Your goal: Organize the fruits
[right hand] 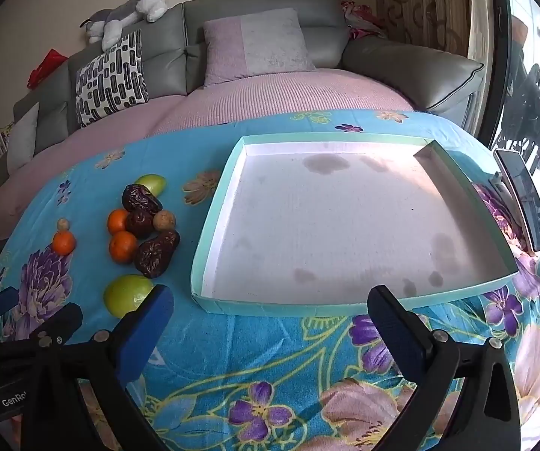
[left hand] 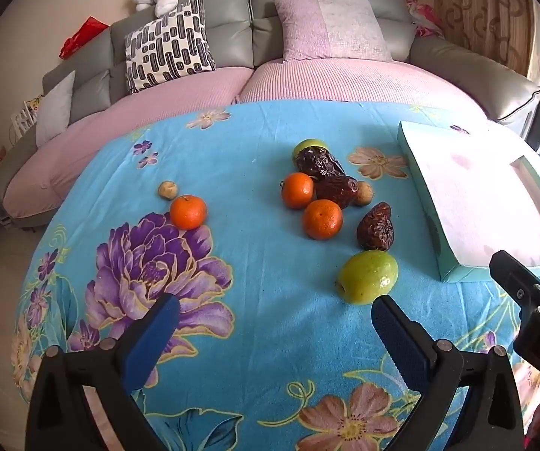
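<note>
Two hand-held grippers hover low over the worktop w/ jaws spread wide, nothing held: left hand-held gripper [left hand: 273, 323] faces the fruit, right hand-held gripper [right hand: 270, 314] faces the empty tray [right hand: 349, 310]. Nearest fruit is a green jujube [left hand: 367, 276], just ahead of the left one's right finger. Beyond it: a wrinkled red date [left hand: 376, 226], then a touching cluster of oranges [left hand: 322, 219], more dates and a second green fruit; one orange [left hand: 188, 212] sits apart to the left. No fruit in the tray yet, so the job is prob. just starting. Best approach, I'd say: centre the jaws on the green jujube, close gently as it may roll, then carry it right over the tray wall.
</note>
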`<state>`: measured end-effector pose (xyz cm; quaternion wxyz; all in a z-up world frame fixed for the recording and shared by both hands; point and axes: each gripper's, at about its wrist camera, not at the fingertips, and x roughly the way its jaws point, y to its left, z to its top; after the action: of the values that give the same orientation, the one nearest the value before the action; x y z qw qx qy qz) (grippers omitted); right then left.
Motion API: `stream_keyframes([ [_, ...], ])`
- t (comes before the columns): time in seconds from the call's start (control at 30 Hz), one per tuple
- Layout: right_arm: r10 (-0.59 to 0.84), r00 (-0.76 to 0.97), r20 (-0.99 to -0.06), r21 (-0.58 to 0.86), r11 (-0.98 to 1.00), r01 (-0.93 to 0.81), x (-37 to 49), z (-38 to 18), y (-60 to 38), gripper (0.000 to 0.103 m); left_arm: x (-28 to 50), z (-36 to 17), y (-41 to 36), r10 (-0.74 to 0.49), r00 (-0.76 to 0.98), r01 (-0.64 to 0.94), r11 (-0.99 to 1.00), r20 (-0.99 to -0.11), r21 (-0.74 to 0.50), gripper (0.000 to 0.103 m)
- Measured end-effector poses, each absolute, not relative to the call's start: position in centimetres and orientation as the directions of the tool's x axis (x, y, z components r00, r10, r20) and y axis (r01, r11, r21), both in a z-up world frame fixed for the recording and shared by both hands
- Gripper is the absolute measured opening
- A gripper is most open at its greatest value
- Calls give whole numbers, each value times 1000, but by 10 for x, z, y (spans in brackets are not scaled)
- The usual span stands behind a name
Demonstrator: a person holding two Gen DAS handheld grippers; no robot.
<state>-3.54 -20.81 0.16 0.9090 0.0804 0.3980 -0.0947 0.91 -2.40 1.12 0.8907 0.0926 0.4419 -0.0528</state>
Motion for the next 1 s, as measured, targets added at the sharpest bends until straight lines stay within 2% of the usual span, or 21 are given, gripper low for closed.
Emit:
stream_keyframes([
  [0.03,-94,664,-742,115,957,265,-39,2,-215,103,1,3,-5,-59,627,205,974,-777,91,103],
  [0.3,-102,647,-756,107,956,274,-33,-3,-214,103,9,-14,4,-67,613,205,976,-787,77,103],
  [1.0,-106,630,-769,89,959,270,-31,-9,-210,103,12,-15,14,-97,597,189,982,-797,22,103],
])
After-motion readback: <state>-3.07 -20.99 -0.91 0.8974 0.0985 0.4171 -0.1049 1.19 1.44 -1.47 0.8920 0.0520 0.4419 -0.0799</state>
